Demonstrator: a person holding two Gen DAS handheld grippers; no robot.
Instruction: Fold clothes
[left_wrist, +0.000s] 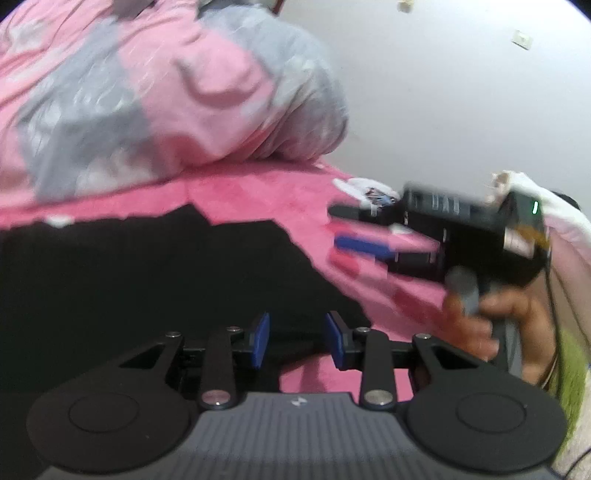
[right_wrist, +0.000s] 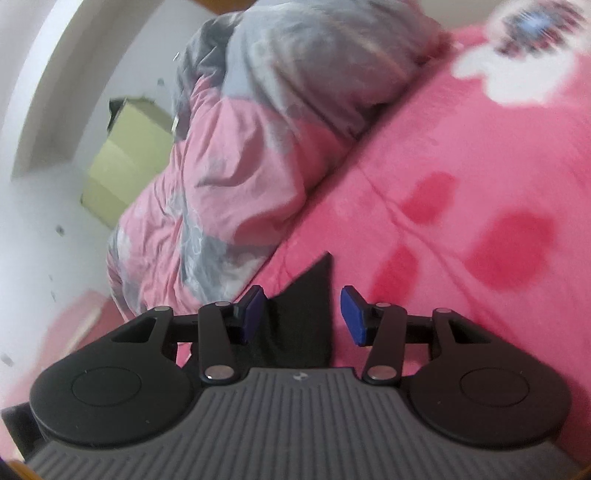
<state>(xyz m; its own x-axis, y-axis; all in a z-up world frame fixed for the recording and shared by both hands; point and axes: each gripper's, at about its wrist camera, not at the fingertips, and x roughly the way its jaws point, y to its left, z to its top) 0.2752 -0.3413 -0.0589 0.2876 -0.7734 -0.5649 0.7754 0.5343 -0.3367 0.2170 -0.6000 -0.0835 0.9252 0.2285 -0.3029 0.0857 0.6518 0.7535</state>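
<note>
A black garment (left_wrist: 147, 280) lies flat on the pink bed cover (left_wrist: 258, 192). My left gripper (left_wrist: 298, 338) hovers over the garment's right part, jaws apart with nothing pinched between the blue pads (left_wrist: 260, 339). To the right a hand (left_wrist: 509, 325) holds my right gripper (left_wrist: 351, 229) above the pink cover, just past the garment's edge; it is open and empty. In the right wrist view a pointed corner of the black garment (right_wrist: 306, 317) shows below and between the parted pads of the right gripper (right_wrist: 304, 314), which do not press on it.
A crumpled pink and grey quilt (left_wrist: 166, 96) is heaped along the far side of the bed (right_wrist: 461, 166), against a white wall (left_wrist: 461, 92). A pale yellow box (right_wrist: 125, 158) stands beyond the quilt. Light fabric (left_wrist: 561, 214) and green cloth (left_wrist: 569, 365) lie at the right edge.
</note>
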